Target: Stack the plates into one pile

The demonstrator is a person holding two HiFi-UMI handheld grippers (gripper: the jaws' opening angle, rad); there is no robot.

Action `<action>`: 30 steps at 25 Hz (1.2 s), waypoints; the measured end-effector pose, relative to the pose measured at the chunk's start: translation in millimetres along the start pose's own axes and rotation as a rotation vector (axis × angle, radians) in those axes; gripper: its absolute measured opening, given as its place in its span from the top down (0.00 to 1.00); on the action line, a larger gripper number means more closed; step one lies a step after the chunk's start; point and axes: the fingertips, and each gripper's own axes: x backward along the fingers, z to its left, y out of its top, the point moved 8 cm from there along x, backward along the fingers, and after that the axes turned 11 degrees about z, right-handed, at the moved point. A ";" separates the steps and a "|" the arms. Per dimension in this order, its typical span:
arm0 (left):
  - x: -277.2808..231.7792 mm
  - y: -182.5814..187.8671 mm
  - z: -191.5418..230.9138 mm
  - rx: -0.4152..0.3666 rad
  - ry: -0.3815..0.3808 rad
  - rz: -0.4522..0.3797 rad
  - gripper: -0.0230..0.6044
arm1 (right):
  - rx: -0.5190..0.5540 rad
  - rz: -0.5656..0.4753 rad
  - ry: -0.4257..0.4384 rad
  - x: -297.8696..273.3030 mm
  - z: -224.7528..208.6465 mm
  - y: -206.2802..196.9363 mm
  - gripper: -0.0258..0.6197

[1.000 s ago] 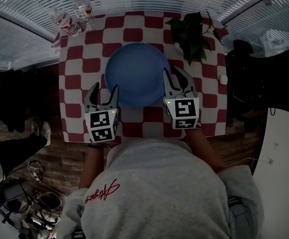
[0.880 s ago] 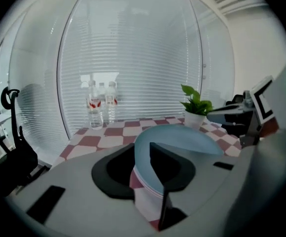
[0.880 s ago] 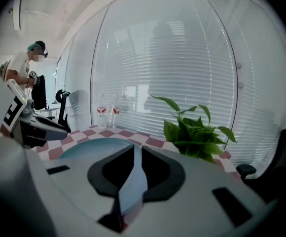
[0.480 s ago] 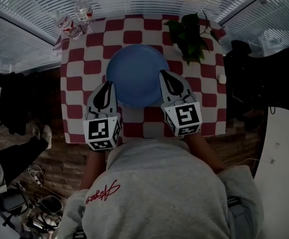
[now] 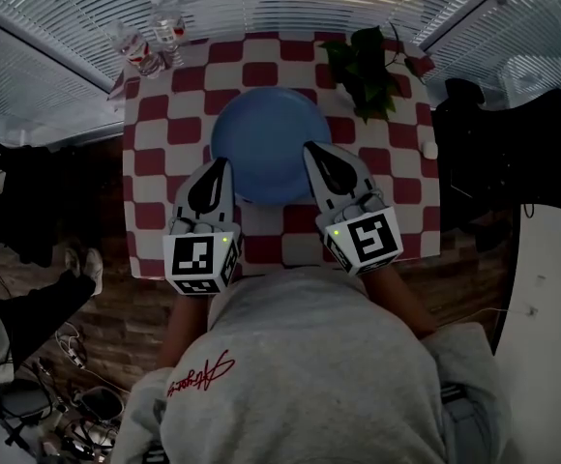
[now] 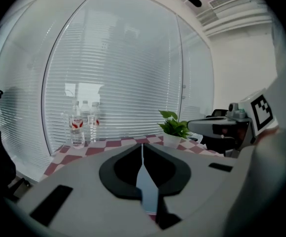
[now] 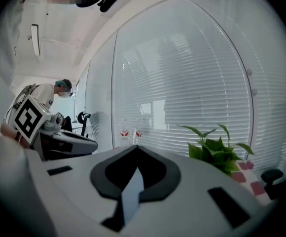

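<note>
Plates (image 5: 269, 143) show as one blue round in the middle of the checked table (image 5: 155, 177), none lying apart, so I judge the piling done or nearly so, though I cannot count how many it holds. My left tool (image 5: 218, 167) and right tool (image 5: 311, 151) each have jaws pressed together on nothing, tips at the pile's near rim; the clear bottles (image 5: 150, 37) at the far left corner seem to hold water, and a pot (image 6: 171, 140) at the far right carries a leafy plant (image 5: 368, 61)
</note>
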 end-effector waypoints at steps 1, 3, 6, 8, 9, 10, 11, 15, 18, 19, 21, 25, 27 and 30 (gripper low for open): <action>2.0 1.0 -0.9 0.006 -0.011 -0.005 0.92 | -0.010 -0.009 0.001 1.8 1.9 0.9 0.94; 6.4 2.4 -2.5 0.014 -0.025 -0.010 0.92 | -0.026 -0.023 0.006 5.1 5.8 3.0 0.94; 14.9 5.4 -4.6 -0.011 -0.023 -0.021 0.92 | -0.032 -0.032 0.033 9.6 13.1 7.7 0.94; 20.1 8.7 -6.8 -0.044 -0.015 -0.029 0.92 | -0.040 -0.042 0.045 13.0 16.7 11.4 0.94; 22.2 10.1 -8.1 -0.056 -0.014 -0.032 0.92 | -0.042 -0.049 0.046 14.9 17.9 13.6 0.94; 23.8 11.3 -9.3 -0.064 -0.016 -0.033 0.92 | -0.042 -0.056 0.045 16.9 18.7 15.9 0.94; 25.1 12.1 -10.4 -0.068 -0.019 -0.035 0.92 | -0.040 -0.062 0.043 18.8 19.3 18.1 0.94; 30.3 16.4 -12.8 -0.071 -0.023 -0.053 0.92 | -0.005 -0.083 0.034 25.3 21.9 25.5 0.94; 33.9 20.6 -13.0 -0.063 -0.029 -0.072 0.92 | 0.018 -0.103 0.039 29.6 24.7 31.5 0.94; 35.3 22.0 -13.0 -0.063 -0.030 -0.077 0.92 | 0.023 -0.108 0.041 30.5 25.7 33.3 0.94; 38.3 24.9 -13.3 -0.069 -0.029 -0.086 0.92 | 0.025 -0.114 0.046 32.2 27.1 36.8 0.94; 43.5 28.7 -15.1 -0.077 -0.028 -0.097 0.92 | 0.017 -0.134 0.060 37.8 27.3 45.2 0.94; 44.4 30.0 -16.3 -0.080 -0.029 -0.099 0.92 | 0.025 -0.143 0.060 40.7 26.4 49.4 0.94; 44.5 32.2 -19.0 -0.086 -0.037 -0.098 0.92 | 0.022 -0.159 0.064 44.5 24.3 54.1 0.94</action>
